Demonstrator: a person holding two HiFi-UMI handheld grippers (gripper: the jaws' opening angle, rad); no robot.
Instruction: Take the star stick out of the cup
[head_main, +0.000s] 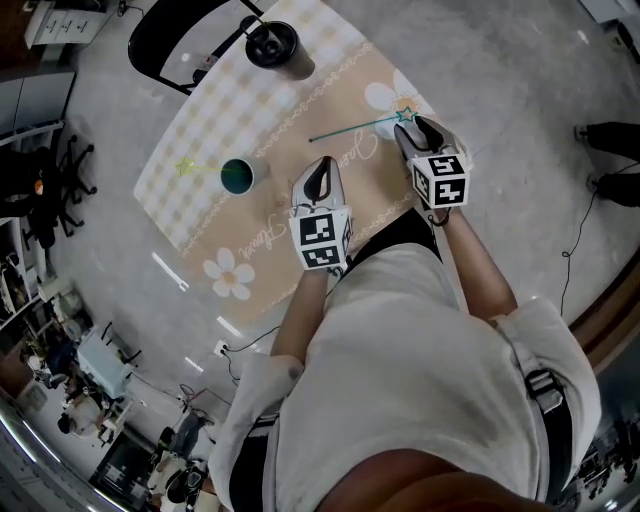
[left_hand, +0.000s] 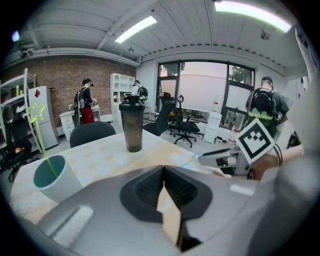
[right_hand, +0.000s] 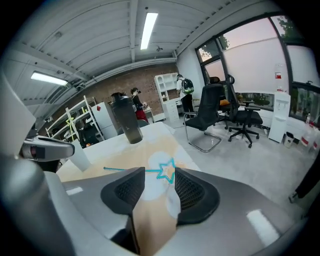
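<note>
The right tool has its two jaws apart with nothing held between them. It sits low over the counter. Just past its tips, seen through the gap, lies the star end of a teal star stick. The stick rests flat on the counter, its thin shaft running off toward the left of the right gripper view. In the head view the right tool is right of centre in the upper half. The teal stick stretches from its tips leftward across the patterned cloth.

The left tool has its jaws closed together, pads meeting, and it grips nothing. In the head view it sits near the middle of the frame, left of the right tool and apart from it.

Further left stands a cup with a teal inside. It is upright on the counter, near the left tool but not touching it. A yellow star stick stands in it, leaning away to the left. In the left gripper view the cup is at the lower left and the yellow stick rises out of it. The star is up near the left edge of that view.

A dark shaker bottle stands at the far end of the counter, top centre of the head view. It is well apart from both tools. A black chair is beyond it at the upper left.
</note>
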